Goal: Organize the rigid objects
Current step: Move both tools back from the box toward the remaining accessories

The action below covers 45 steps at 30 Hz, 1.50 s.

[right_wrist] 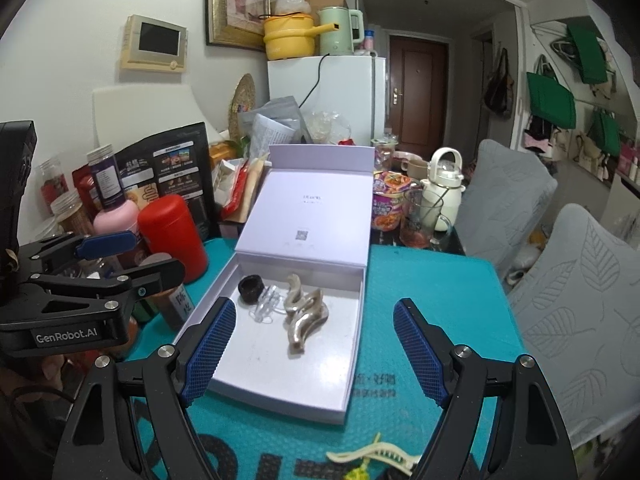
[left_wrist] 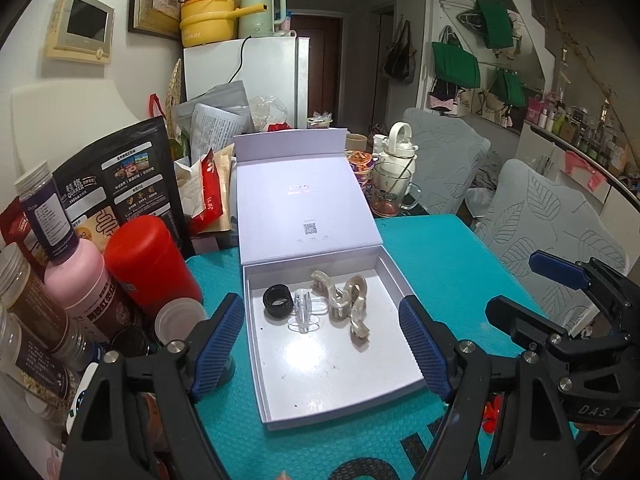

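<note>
Both grippers hang above the near edge of the white box (left_wrist: 320,360), each with its jaws spread wide and nothing between the blue pads. From its own camera the left gripper (left_wrist: 322,350) frames the box floor between its fingers; the right gripper (right_wrist: 310,350) does the same from the other side, and each shows in the other's view, off to the side of the box.

The white box sits on a teal mat (left_wrist: 440,252) on the bench, with its hinged lid (left_wrist: 304,204) tipped back behind it. Inside the box, toward the hinge side, lie a black ring-shaped piece (left_wrist: 277,299), a clear plastic clip (left_wrist: 304,310) just beside it, and a cluster of pearly beige hair clips (left_wrist: 346,300) touching one another. The rest of the box floor is bare.

Nearer the camera than the box, on the mat, a cream claw clip (right_wrist: 374,456) lies by the right gripper's fingers. Left of the box stand a red canister (left_wrist: 150,264), a pink-capped bottle (left_wrist: 86,284) and several jars.
</note>
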Tool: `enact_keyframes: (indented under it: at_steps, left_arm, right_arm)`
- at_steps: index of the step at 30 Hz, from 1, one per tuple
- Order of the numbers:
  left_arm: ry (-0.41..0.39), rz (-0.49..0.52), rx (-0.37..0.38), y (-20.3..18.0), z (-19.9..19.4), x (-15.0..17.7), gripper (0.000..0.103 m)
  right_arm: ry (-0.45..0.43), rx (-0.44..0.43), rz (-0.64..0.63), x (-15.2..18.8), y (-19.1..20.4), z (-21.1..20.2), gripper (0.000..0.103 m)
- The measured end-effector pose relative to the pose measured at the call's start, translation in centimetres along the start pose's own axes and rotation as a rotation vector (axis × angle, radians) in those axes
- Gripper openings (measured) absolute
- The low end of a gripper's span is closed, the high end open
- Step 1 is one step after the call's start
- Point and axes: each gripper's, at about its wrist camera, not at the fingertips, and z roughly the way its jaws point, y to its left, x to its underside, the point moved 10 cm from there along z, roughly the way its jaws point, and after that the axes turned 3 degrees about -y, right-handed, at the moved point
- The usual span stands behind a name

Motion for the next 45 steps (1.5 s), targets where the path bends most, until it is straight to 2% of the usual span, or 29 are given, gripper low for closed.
enact_keyframes:
  at_steps: [9,14,18,25,38,45]
  left_arm:
    - [0.002,0.043,0.033,-2.2,-2.6,2.1,0.08]
    - [0.004,0.062,0.084,-3.8,-3.7,3.3,0.08]
    - [0.011,0.081,0.12,-5.1,-4.1,4.3,0.08]
    - [0.035,0.113,0.174,-7.3,-4.2,6.1,0.08]
    - [0.103,0.151,0.272,-11.8,-1.8,8.7,0.08]
    - [0.179,0.168,0.315,-14.0,0.7,11.9,0.08]
  right_arm:
    - [-0.005,0.04,0.016,2.5,-0.3,-3.6,0.082]
    - [-0.005,0.059,0.028,3.9,-0.7,-5.1,0.082]
    - [-0.006,0.07,0.039,5.0,-1.0,-6.0,0.088]
    - [0.01,0.096,0.054,7.3,-1.8,-7.0,0.088]
    - [0.04,0.164,0.109,11.5,-5.3,-8.1,0.089]
    - [0.073,0.224,0.149,14.9,-8.5,-7.9,0.089]
